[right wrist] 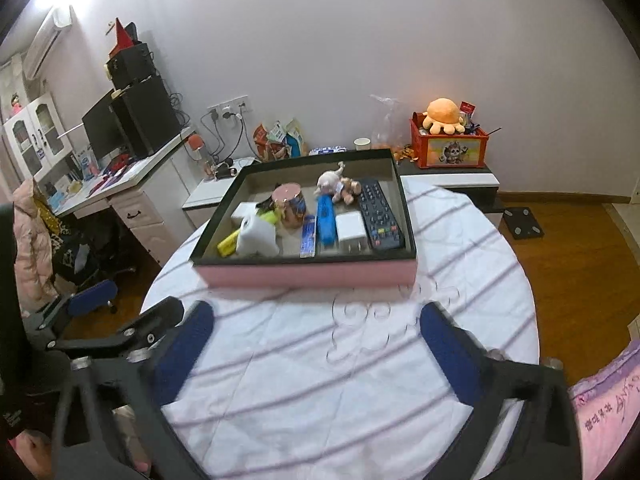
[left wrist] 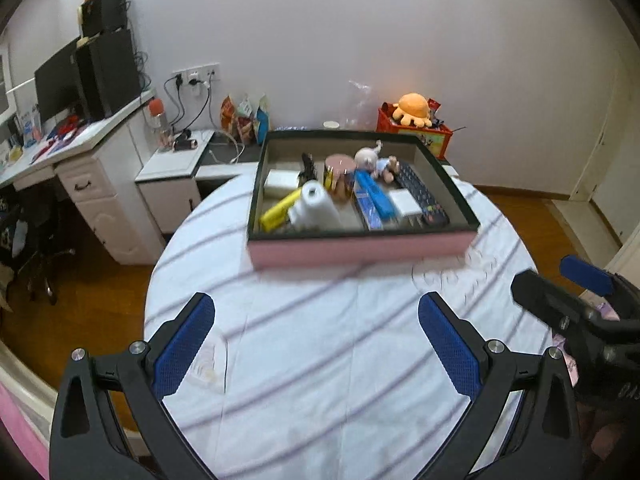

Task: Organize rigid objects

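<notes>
A pink box with a dark rim sits at the far side of the round white table. Inside lie a black remote, a white charger, a blue case, a round tin, a white roll, a yellow item and a small plush toy. My left gripper is open and empty above the near table. My right gripper is open and empty, also short of the box.
A white desk with a monitor and speakers stands to the left. A low cabinet behind the table holds snack bags, a paper cup and a red toy crate with an orange plush. Wooden floor surrounds the table.
</notes>
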{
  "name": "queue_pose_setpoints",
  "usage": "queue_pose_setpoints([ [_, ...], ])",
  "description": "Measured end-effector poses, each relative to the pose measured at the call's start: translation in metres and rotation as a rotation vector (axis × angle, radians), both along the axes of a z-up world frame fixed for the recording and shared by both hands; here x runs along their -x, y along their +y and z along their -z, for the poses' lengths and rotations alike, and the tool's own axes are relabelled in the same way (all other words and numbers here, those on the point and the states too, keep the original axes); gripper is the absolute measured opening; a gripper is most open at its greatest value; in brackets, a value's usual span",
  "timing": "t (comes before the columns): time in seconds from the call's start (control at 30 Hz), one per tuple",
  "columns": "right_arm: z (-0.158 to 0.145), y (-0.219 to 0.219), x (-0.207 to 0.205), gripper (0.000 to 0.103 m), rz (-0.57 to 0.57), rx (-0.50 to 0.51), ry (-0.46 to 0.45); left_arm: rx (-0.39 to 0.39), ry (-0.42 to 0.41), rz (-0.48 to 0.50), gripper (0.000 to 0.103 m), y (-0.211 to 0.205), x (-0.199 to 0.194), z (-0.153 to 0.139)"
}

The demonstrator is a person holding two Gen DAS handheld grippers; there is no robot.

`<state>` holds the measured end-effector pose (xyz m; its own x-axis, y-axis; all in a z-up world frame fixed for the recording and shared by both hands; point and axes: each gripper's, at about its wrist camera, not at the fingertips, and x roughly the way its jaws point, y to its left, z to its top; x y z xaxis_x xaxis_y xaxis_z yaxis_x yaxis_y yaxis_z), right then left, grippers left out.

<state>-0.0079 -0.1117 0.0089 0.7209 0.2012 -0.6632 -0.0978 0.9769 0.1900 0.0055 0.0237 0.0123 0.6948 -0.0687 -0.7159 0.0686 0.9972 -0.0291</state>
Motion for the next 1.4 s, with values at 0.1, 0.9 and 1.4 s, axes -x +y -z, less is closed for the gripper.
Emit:
queue_pose_setpoints([
  [0.1, 0.001, 0.001, 0.017, 0.103, 0.003, 0.008, -0.005, -0.003, 0.001, -0.008, 0.103, 0.004, 0.020, 0.002],
  [0.9, -0.029, 0.013, 0.066, 0.103, 0.015, 0.045, -0.088, -0.099, -0.078, -0.074, 0.103, 0.012, 0.069, -0.039],
  [1.4, -0.052, 0.012, 0.085, 0.103, 0.045, 0.070, -0.144, -0.095, -0.141, -0.046, 0.103, 0.007, 0.081, -0.065],
])
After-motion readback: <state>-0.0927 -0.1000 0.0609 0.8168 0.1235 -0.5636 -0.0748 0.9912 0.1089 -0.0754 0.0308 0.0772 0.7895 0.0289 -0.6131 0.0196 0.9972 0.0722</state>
